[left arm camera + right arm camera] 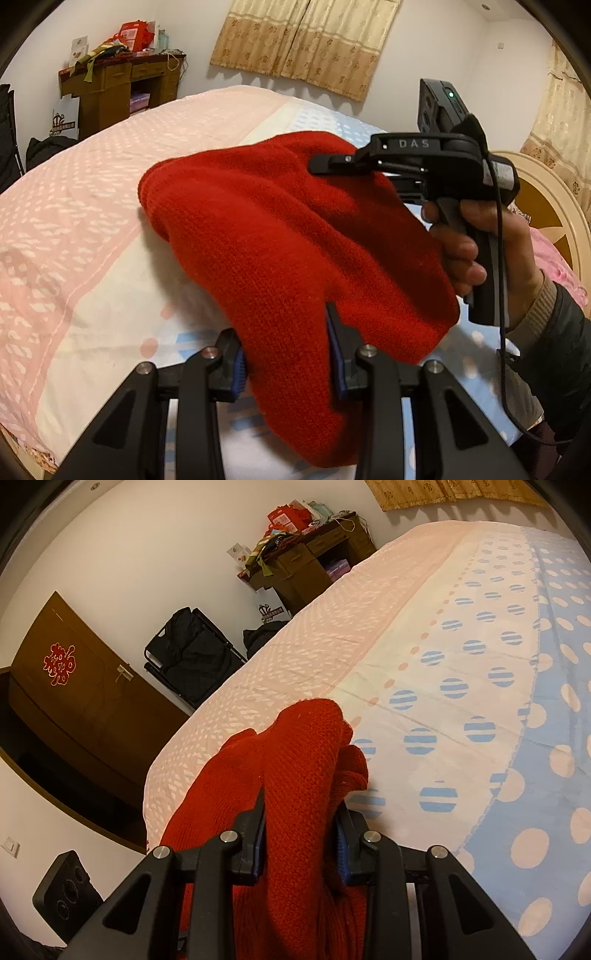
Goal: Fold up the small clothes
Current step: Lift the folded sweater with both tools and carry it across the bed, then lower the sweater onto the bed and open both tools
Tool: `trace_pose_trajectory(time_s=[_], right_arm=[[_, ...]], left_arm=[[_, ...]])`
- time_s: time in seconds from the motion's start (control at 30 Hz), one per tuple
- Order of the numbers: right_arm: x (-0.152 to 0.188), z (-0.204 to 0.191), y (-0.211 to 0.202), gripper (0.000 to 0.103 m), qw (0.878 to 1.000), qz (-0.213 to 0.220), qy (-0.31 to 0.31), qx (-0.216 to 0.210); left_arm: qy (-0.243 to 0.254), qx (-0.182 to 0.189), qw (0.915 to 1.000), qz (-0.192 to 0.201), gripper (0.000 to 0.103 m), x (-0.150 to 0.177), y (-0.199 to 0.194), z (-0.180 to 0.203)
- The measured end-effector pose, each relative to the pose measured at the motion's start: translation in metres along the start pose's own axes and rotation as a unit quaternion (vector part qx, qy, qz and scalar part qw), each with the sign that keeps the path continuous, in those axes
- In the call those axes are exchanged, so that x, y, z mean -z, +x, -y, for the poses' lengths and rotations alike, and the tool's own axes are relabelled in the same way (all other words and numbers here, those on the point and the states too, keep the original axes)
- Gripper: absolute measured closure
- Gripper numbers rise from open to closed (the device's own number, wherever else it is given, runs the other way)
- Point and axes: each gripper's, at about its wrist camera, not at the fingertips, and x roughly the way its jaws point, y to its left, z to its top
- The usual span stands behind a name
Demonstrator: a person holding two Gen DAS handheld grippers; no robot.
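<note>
Left wrist view: your left gripper clamps the red knit garment at 6 o'clock; your right gripper pinches its other end, above the bedsheet.

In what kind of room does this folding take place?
Most likely a home bedroom: a bed under a dotted sheet, curtains on the wall, and a cluttered wooden desk. Both grippers hold a red knit garment.

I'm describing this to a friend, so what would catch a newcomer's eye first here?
The bright red knit garment, clamped by both the left gripper and right gripper over the bed. Next, its pink-and-blue polka-dot sheet, then the cluttered wooden desk by the far wall.
</note>
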Motion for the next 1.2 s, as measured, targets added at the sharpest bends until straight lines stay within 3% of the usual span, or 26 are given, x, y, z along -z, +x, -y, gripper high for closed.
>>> trace_pose_trajectory(time_s=[0.23, 0.43, 0.57, 0.67, 0.77, 0.8, 0.87, 0.93, 1.0, 1.07, 1.2], right_arm=[[0.001, 0.006, 0.012, 0.072, 1.0, -0.011, 0.006, 0.016], [0.004, 0.016, 0.018, 0.068, 0.999, -0.023, 0.021, 0.024], [0.005, 0.019, 0.004, 0.059, 0.999, 0.001, 0.03, 0.041], [0.006, 0.017, -0.021, 0.054, 0.997, 0.029, 0.032, 0.057], [0.013, -0.001, -0.048, 0.051, 0.998, 0.055, 0.014, 0.034], [0.017, -0.01, -0.055, 0.049, 0.998, 0.059, 0.003, 0.019], [0.032, -0.027, -0.06, 0.045, 0.998, 0.046, -0.018, -0.03], [0.047, -0.034, -0.054, 0.045, 0.998, 0.011, -0.026, -0.063], [0.062, -0.03, -0.047, 0.045, 0.999, -0.003, -0.029, -0.034], [0.076, -0.009, -0.04, 0.045, 1.0, -0.013, 0.005, 0.002], [0.083, 0.012, -0.046, 0.045, 0.999, 0.012, 0.051, -0.016]], left_arm=[[-0.005, 0.006, 0.9999, 0.009, 0.066, 0.009, 0.002, -0.005], [-0.017, 0.013, 0.9996, 0.02, 0.059, 0.018, 0.0, -0.01], [-0.016, 0.012, 0.9996, 0.021, 0.056, 0.014, -0.012, -0.007], [-0.011, 0.008, 0.9991, 0.04, 0.048, 0.009, -0.027, -0.005], [-0.01, -0.012, 0.9963, 0.084, 0.044, -0.003, -0.041, -0.009], [-0.014, -0.023, 0.9955, 0.091, 0.036, -0.008, -0.042, -0.012], [-0.017, -0.046, 0.9946, 0.092, 0.033, -0.015, -0.035, -0.018], [-0.01, -0.104, 0.9924, 0.065, 0.033, -0.015, -0.016, -0.024], [-0.01, -0.113, 0.9932, 0.029, 0.033, -0.007, 0.001, -0.031], [-0.016, -0.101, 0.9944, 0.025, 0.032, 0.003, 0.007, -0.037], [-0.009, -0.112, 0.9928, 0.04, 0.025, 0.008, 0.006, -0.035]])
